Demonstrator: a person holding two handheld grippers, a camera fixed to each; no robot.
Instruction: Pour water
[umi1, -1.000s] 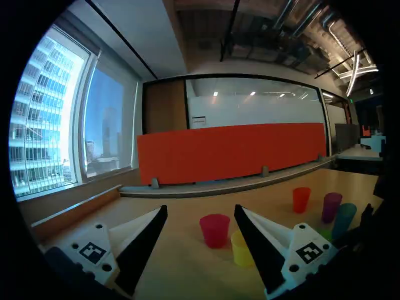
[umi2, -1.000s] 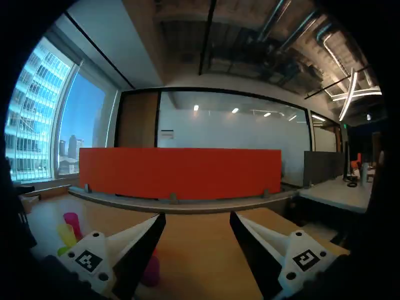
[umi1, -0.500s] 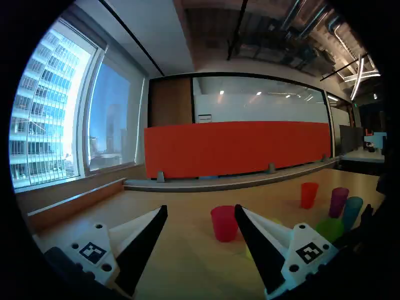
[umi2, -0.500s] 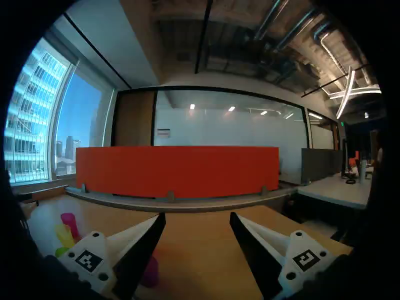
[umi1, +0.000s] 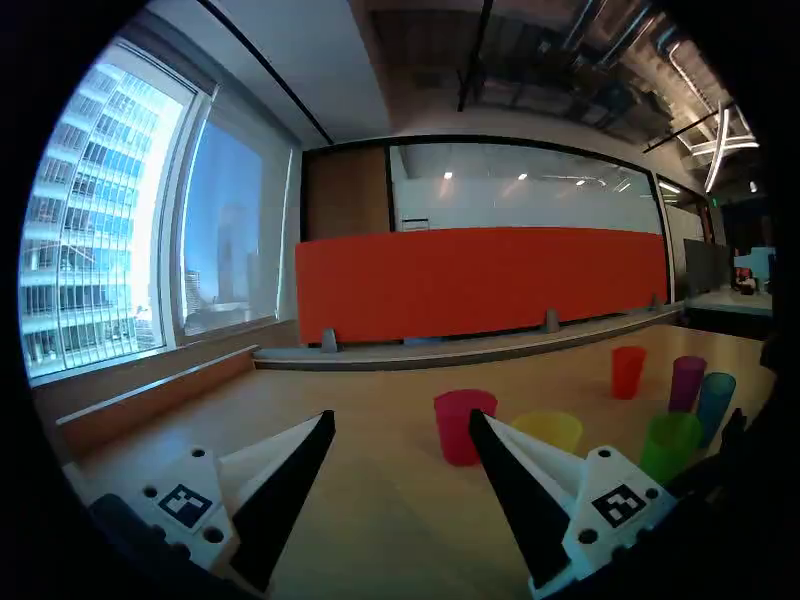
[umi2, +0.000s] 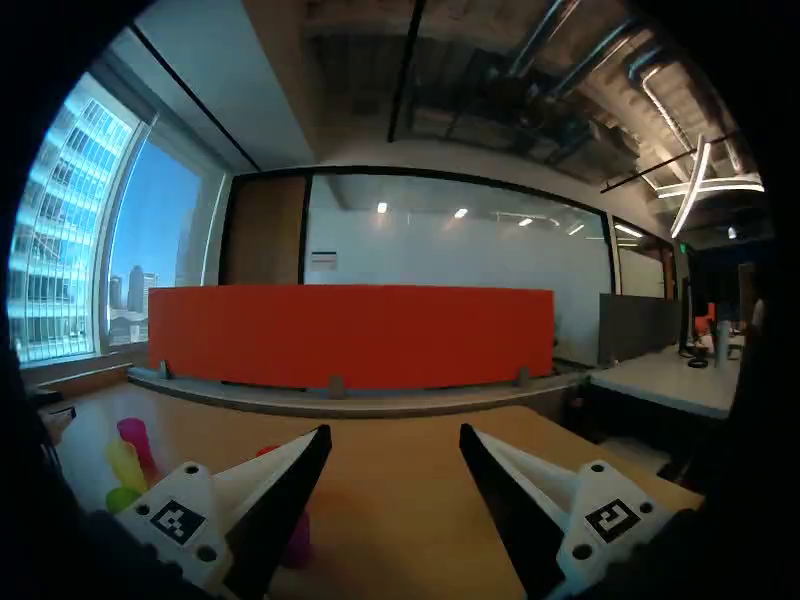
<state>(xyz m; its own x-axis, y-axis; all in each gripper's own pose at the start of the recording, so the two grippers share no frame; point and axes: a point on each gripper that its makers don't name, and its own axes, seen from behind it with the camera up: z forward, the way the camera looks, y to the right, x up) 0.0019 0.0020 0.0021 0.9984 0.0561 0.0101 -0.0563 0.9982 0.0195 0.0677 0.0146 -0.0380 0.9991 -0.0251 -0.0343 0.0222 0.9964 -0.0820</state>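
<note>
My left gripper (umi1: 400, 416) is open and holds nothing, low over the wooden table (umi1: 380, 520). Just past its fingertips stands a pink-red cup (umi1: 464, 425), with a yellow cup (umi1: 548, 429) partly behind the right finger. A green cup (umi1: 670, 446), a teal cup (umi1: 714, 401), a purple cup (umi1: 686, 382) and an orange cup (umi1: 628, 371) stand farther right. My right gripper (umi2: 393, 432) is open too, with bare table between its fingers. A magenta cup (umi2: 298, 540) sits partly hidden behind its left finger. No water or jug is visible.
An orange divider panel (umi1: 480, 280) runs along the table's far edge, with large windows (umi1: 100, 260) on the left. In the right gripper view, a pink cup (umi2: 133, 440), a yellow cup (umi2: 124, 465) and a green cup (umi2: 122, 497) stand far left. Another desk (umi2: 670, 380) lies to the right.
In the left gripper view the cups have slid up and to the right, and the yellow cup now shows beyond the right finger. The right gripper view barely shifted. Both grippers stayed open.
</note>
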